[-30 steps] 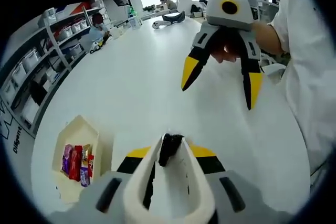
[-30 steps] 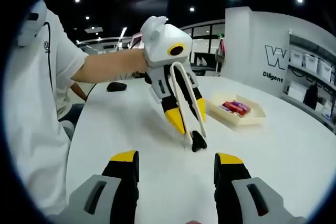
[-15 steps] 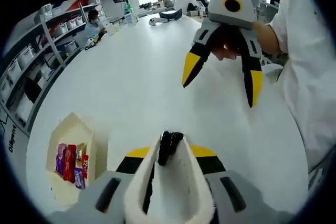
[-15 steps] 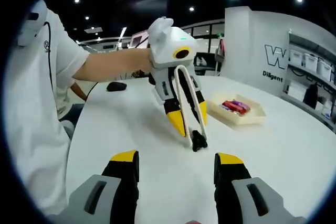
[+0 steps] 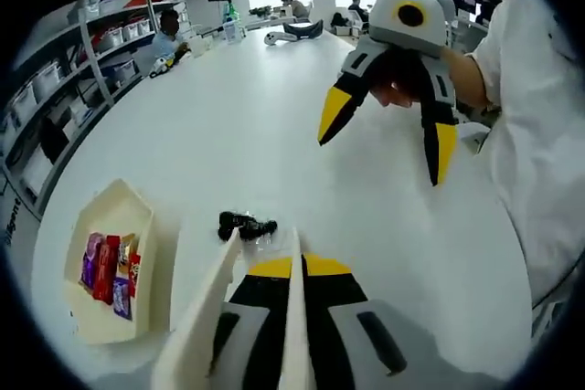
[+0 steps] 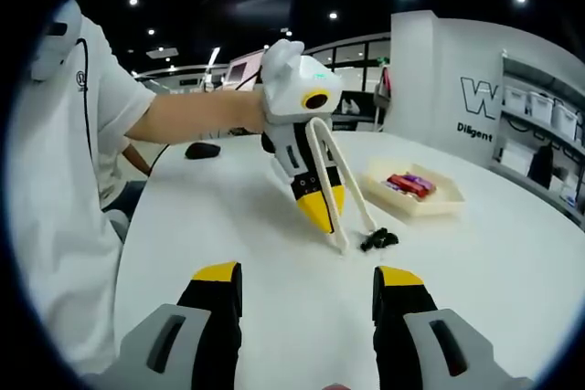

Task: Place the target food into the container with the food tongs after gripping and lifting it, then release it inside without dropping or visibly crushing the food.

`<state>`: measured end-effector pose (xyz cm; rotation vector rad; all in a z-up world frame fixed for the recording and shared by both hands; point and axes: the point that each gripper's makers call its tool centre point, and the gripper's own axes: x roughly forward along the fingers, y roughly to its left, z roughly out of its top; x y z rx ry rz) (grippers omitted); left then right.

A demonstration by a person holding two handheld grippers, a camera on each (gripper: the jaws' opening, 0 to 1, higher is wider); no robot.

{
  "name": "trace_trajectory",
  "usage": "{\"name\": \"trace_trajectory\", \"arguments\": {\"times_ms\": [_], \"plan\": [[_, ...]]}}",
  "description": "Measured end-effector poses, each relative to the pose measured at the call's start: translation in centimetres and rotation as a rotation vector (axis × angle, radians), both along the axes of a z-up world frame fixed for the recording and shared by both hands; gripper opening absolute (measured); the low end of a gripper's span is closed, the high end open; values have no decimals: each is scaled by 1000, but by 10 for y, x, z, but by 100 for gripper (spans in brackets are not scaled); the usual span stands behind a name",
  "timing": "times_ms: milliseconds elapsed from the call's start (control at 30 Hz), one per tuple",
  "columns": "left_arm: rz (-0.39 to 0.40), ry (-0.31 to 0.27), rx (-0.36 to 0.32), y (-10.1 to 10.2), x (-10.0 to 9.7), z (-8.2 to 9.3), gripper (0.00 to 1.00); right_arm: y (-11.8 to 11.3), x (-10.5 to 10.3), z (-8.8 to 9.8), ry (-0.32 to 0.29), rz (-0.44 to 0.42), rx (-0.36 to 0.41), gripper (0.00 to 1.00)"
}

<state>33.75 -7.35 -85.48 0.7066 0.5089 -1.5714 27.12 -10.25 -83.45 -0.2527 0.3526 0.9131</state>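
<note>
Dark food (image 5: pixel 246 225) is lying on the white table (image 5: pixel 238 125) beside the tray (image 5: pixel 110 267), just past the spread tongs (image 5: pixel 219 303) the left gripper (image 5: pixel 291 267) is gripping. Right gripper view: food (image 6: pixel 378 240) is lying crosswise between tongs (image 6: pixel 336 191) and tray (image 6: pixel 413 200); right gripper (image 6: pixel 309 273), gaping and farther, is hovering.

On the white wall (image 6: pixel 457 89) at about three o'clock in the right gripper view stands a big dark "W" with "Diligent" beneath (both cut off by shelving); no other lettering can be read.
</note>
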Motion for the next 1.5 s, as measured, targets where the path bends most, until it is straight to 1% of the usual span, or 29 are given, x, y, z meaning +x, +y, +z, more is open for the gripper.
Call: {"name": "trace_trajectory", "arguments": {"times_ms": [33,267,400,500,667,800,1000,1167,1200,1267,1300,1367,1400,1500], "plan": [[4,-1,-8,1,2,1,0,1,0,0,0,1,1,54],[38,0,3,5,5,2,0,0,0,0,1,-1,0,54],[44,21,1,8,3,-1,0,1,0,-1,1,1,-3,54],[45,24,3,9,1,-2,0,1,1,-2,4,1,-4,54],[33,26,-5,10,-4,1,0,1,1,-1,3,2,-3,54],[2,23,-9,10,-12,4,0,3,2,-1,2,5,-3,54],[-72,20,-17,8,-32,10,0,10,9,3,-21,29,-2,54],[-111,19,-27,9,-43,17,0,19,17,4,-63,69,-16,52],[-122,15,-28,10,-46,19,0,21,20,5,-83,79,-17,51],[-135,16,-31,11,-50,21,0,22,23,4,-89,88,-24,50],[-141,13,-33,12,-52,22,0,24,24,6,-108,99,-28,49],[-152,14,-36,14,-55,23,0,26,25,7,-117,109,-26,48],[-158,11,-34,15,-57,23,0,28,25,8,-136,126,-32,46],[-177,11,-38,16,-62,23,0,34,22,9,-150,158,-31,43]]}}
